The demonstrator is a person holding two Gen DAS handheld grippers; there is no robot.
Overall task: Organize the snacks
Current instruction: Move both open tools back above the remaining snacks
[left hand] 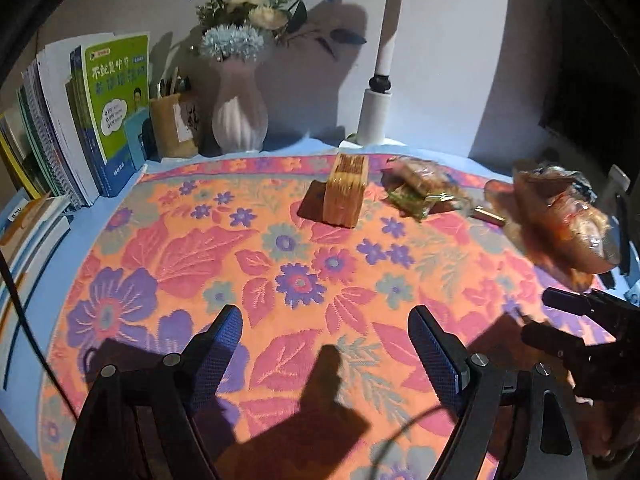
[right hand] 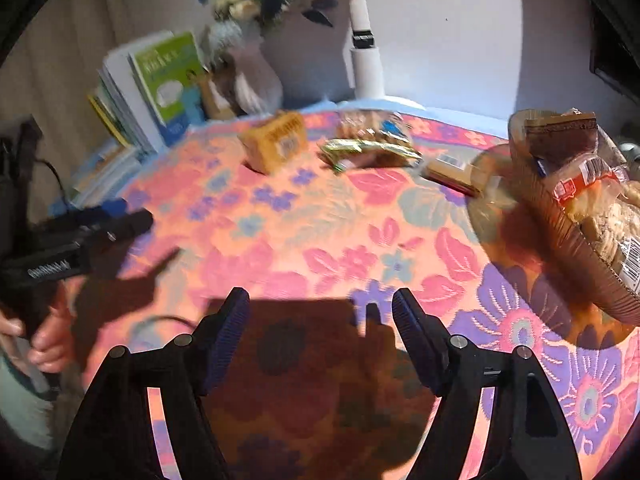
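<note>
Several snacks lie loose along the far side of the floral cloth (left hand: 280, 280), and some already sit in the basket (right hand: 560, 240) at the right, so the sorting looks, as a guess, partly done.

Inside the brown, see-through basket at the cloth's right edge are a few clear wrapped packs, one with a red label (right hand: 580, 178). How many it holds is hard to tell.

Left out on the cloth: a yellow box (left hand: 346, 190) standing on end near the far middle; to its right a small heap, a clear bag (left hand: 420, 174) with a green pack (left hand: 412, 200) lying against it; and a small flat bar (right hand: 450, 172) just beside the basket's rim. None of these touches the basket, unless the bar does, which the blur hides.

Neither gripper has anything. The left gripper (left hand: 326, 340) hangs over the near part of the cloth with its jaws spread wide and nothing between them. The right gripper (right hand: 320, 328) is likewise wide apart and empty, low over the near cloth, well short of every snack.

What is left, judging by this, is to carry the box, the bag, the green pack and the bar over to the basket. The bar lies nearest it; the box is farthest
</note>
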